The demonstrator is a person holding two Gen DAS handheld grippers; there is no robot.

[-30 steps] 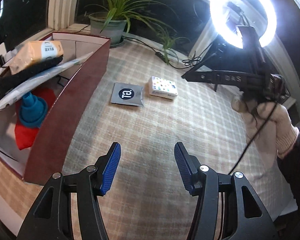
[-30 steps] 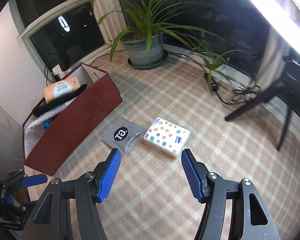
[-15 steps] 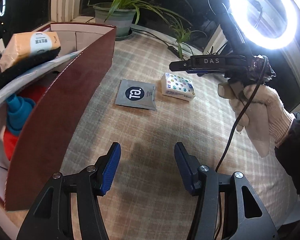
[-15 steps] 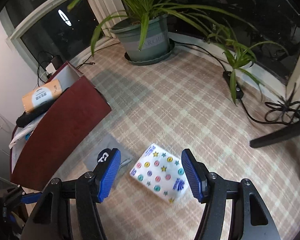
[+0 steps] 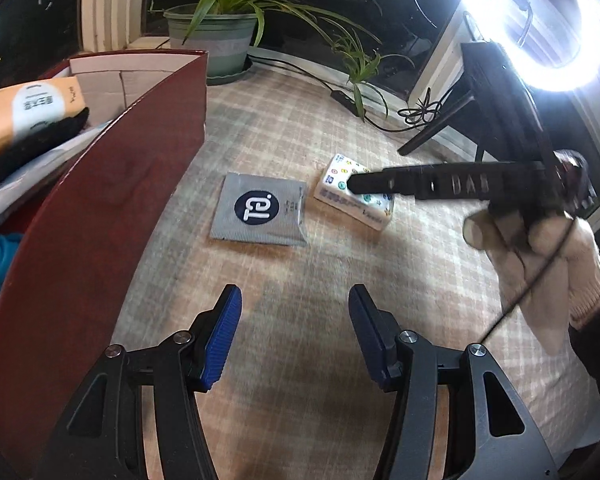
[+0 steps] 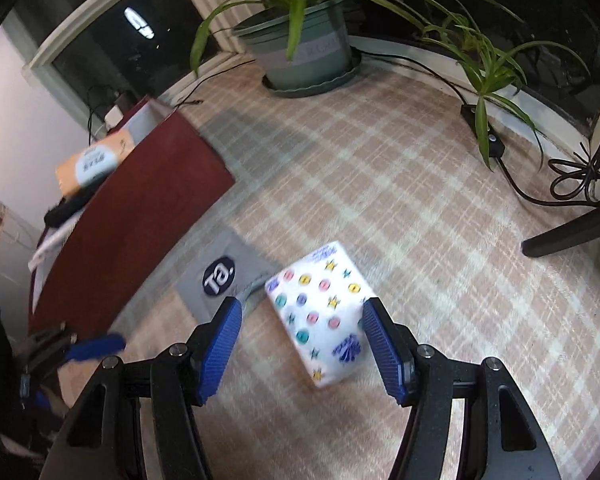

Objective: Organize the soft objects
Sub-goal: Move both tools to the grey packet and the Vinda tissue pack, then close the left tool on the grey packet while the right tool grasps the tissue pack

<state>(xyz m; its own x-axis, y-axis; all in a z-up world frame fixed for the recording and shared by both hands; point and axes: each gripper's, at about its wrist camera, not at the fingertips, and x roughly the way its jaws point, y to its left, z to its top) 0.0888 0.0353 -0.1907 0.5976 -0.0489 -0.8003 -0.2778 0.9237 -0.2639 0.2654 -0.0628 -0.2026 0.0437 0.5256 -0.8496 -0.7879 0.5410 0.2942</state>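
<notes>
**Two soft packs wait on the checked cloth**

One white tissue pack with coloured dots lies on the checked cloth, between the spread blue pads of the right gripper; whether the pads touch it is hard to tell. One flat grey pouch with a dark round logo lies just beside it. The dark red box holds an orange pack, something black and something blue. The left gripper is spread over bare cloth, holding nothing. One big potted plant stands far back.

Both the left hand-held gripper and the right hand-held gripper angle downward, jaws apart.
</notes>
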